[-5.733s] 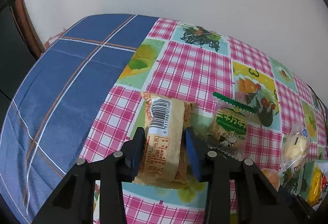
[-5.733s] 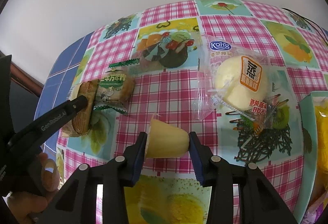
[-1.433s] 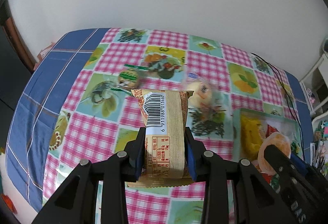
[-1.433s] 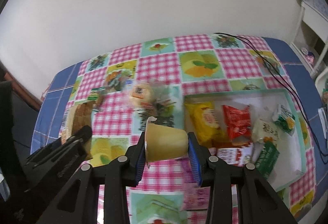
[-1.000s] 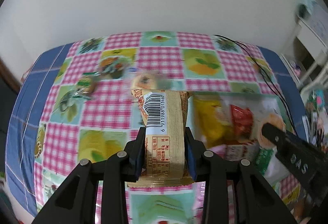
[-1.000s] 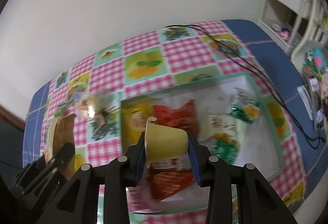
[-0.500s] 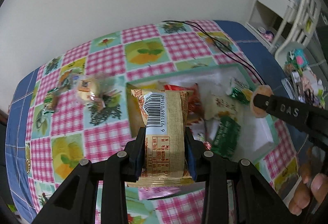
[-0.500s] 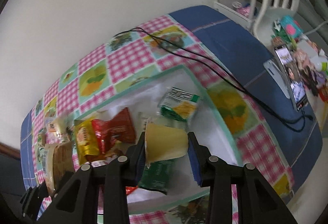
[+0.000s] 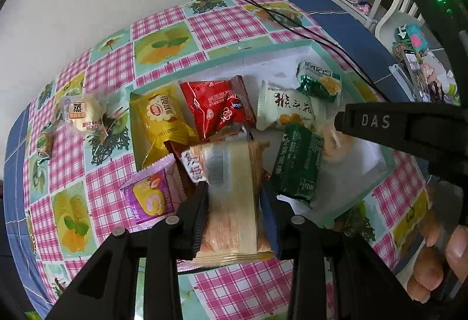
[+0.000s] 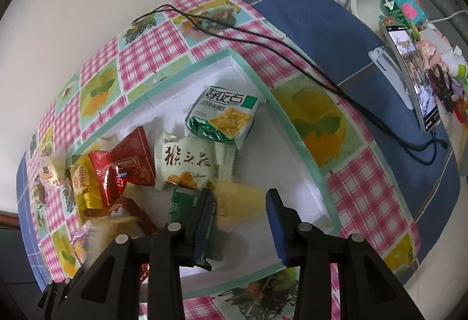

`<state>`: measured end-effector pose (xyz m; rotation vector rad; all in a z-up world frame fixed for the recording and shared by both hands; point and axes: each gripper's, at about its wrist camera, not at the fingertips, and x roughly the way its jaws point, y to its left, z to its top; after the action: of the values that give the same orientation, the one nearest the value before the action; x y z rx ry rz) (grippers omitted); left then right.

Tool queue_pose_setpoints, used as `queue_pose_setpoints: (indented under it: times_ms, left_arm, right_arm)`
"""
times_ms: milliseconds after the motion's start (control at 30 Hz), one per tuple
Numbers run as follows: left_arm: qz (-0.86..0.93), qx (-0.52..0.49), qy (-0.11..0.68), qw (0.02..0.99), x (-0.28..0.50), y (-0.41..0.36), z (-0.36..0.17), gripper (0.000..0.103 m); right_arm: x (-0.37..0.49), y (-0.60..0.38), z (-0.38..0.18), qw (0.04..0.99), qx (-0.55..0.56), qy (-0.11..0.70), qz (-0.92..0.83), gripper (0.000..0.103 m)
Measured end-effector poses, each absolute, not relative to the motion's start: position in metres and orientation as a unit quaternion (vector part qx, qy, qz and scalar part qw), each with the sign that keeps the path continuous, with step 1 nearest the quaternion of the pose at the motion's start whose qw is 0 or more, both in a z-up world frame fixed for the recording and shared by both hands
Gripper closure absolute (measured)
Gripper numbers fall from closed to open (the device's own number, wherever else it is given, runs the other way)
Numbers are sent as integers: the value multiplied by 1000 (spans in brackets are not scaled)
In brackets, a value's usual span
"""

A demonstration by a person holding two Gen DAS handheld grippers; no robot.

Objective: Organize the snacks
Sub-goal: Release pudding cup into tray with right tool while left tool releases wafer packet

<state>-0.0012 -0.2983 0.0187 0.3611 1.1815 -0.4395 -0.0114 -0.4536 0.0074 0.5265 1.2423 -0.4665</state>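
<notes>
A mint-rimmed white box holds several snack packets: yellow, red, white and dark green. My left gripper points down over the box's near left part. Its jaws are opening, and the tan wafer packet between them is blurred and slipping free. My right gripper hangs over the box's right half with its jaws opening too. The yellow jelly cup sits blurred between them, with a gap at the right pad.
A wrapped bun and a small green packet lie on the checked tablecloth left of the box. A purple packet rests at the box's near left corner. A black cable runs past the far rim. A phone and clutter stand on the right.
Both grippers swung from the cloth's left side to above the box and came down. The packet and the cup, firmly pinched before, are now blurred and loose between widening jaws.
</notes>
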Motion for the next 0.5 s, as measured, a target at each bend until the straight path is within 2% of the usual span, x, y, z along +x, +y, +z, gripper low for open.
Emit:
queue_pose_setpoints:
  times_ms: [67, 500]
  left_arm:
    - [-205, 165, 547, 795, -1, -297, 21, 55]
    - [-160, 79, 542, 822, 32, -248, 45, 50]
  right_arm:
    - [-11, -452, 13, 760, 239, 565, -215, 57]
    - [-4, -435, 32, 778, 223, 553, -199, 56]
